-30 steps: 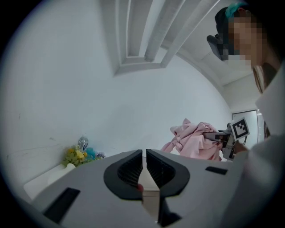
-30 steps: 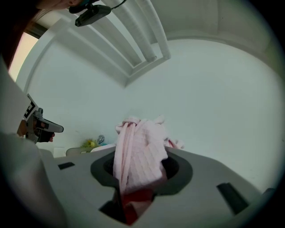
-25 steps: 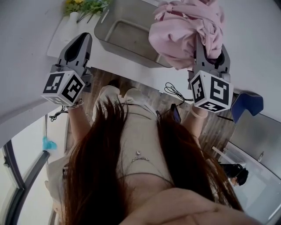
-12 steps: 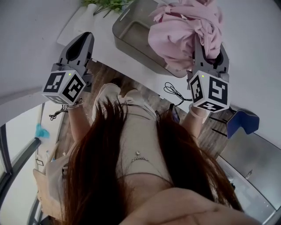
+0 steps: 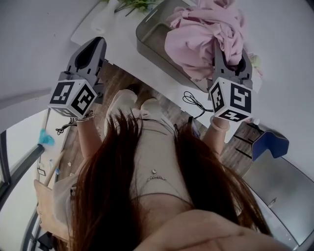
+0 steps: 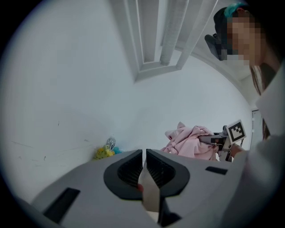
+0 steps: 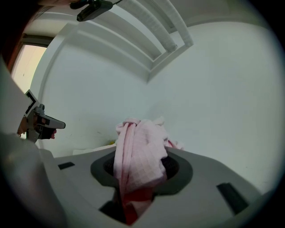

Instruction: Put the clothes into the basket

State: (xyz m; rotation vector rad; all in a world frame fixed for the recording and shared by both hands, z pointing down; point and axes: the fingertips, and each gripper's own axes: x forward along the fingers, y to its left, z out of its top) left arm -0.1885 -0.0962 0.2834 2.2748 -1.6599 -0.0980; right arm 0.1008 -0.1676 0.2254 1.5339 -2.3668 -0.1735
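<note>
A bundle of pink clothes (image 5: pixel 203 34) hangs bunched in my right gripper (image 5: pixel 230 55), whose jaws are shut on the fabric. In the right gripper view the pink cloth (image 7: pixel 140 153) fills the gap between the jaws and drapes over them. The grey basket (image 5: pixel 152 41) stands on the white table just left of and under the bundle. My left gripper (image 5: pixel 94 46) is held out to the left of the basket, jaws together with nothing between them (image 6: pixel 144 153). It also sees the pink clothes (image 6: pixel 189 140) off to its right.
A vase of yellow flowers (image 5: pixel 132 5) stands on the white table (image 5: pixel 115 32) behind the basket. A black cable (image 5: pixel 194 103) lies on the floor, and a blue chair (image 5: pixel 272 142) stands at the right. The person's hair and body fill the lower half of the head view.
The basket has shifted right in the head view and now lies under the pink bundle. Both grippers hold their place in the view, and their jaws have not changed.
</note>
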